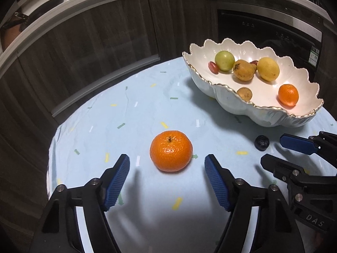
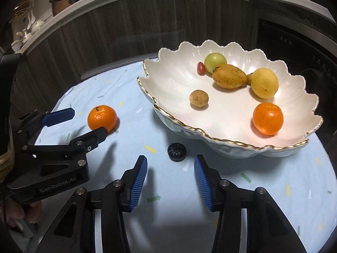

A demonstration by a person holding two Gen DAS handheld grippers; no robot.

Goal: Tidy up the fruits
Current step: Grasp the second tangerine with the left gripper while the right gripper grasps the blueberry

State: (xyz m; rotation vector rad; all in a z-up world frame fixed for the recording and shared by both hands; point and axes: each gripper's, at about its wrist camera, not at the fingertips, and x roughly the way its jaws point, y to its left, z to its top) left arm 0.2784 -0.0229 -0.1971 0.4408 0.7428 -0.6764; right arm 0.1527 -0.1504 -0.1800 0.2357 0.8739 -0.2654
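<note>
Nearest in the left wrist view, the left gripper point(image 1: 167, 164) has its blue-padded fingers point(image 1: 118, 179) spread wide with nothing between them; a loose mandarin point(image 1: 171, 150) sits on the pale blue cloth of the bench point(image 1: 105, 126) just beyond the tips, untouched. The right wrist view shows the right gripper point(image 2: 170, 168) with fingers point(image 2: 138, 184) set apart at a narrower gap, also empty, and a small dark round fruit point(image 2: 176, 151) lying just past them, close to the foot of the scalloped white bowl point(image 2: 210, 136). Only this view shows a hand point(image 2: 19, 213) gripping the left tool's handle at the lower left edge. Farther on, the bowl holds a second mandarin point(image 2: 268, 118), a small brown fruit point(image 2: 198, 98), a long yellow-brown fruit point(image 2: 229, 76), a lemon point(image 2: 264, 82), a green fruit point(image 2: 215, 61) and a red cherry tomato point(image 2: 200, 68). The left view alone reveals another red fruit point(image 1: 254, 62) tucked behind the long one. Dark cabinets point(image 1: 105, 42) rise beyond.
</note>
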